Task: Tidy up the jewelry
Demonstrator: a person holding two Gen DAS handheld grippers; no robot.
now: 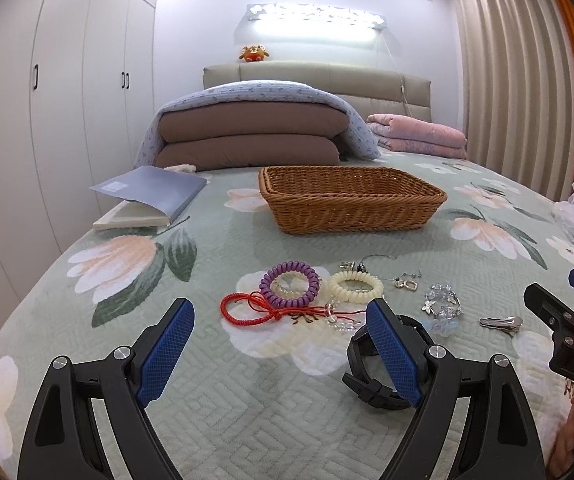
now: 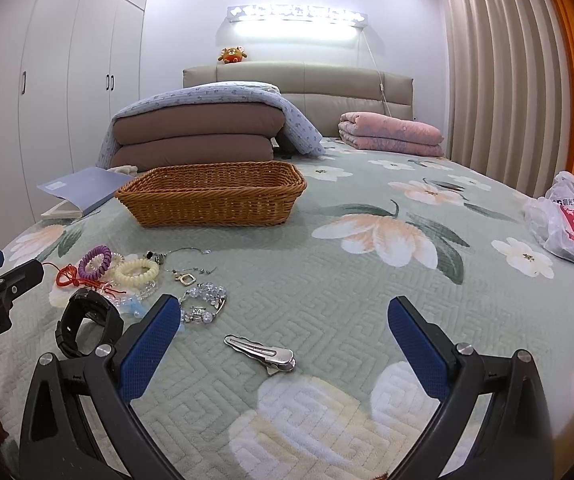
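This place is a bedroom in a home. A wide bed with a green quilted cover printed with big pale flowers [image 1: 247, 380] fills the near and middle part. At its far end stands a padded beige headboard [image 1: 315, 76], with a small orange plush toy [image 1: 253, 53] on top. Folded brown cushions under a blue patterned blanket [image 1: 255, 128] and a folded pink quilt [image 1: 419, 136] lie near it. Tall white wardrobe doors with dark handles [image 1: 67, 92] cover the left wall. Long beige pleated curtains [image 1: 515, 80] hang on the right. A bright wall lamp [image 1: 315, 20] shines above the headboard.
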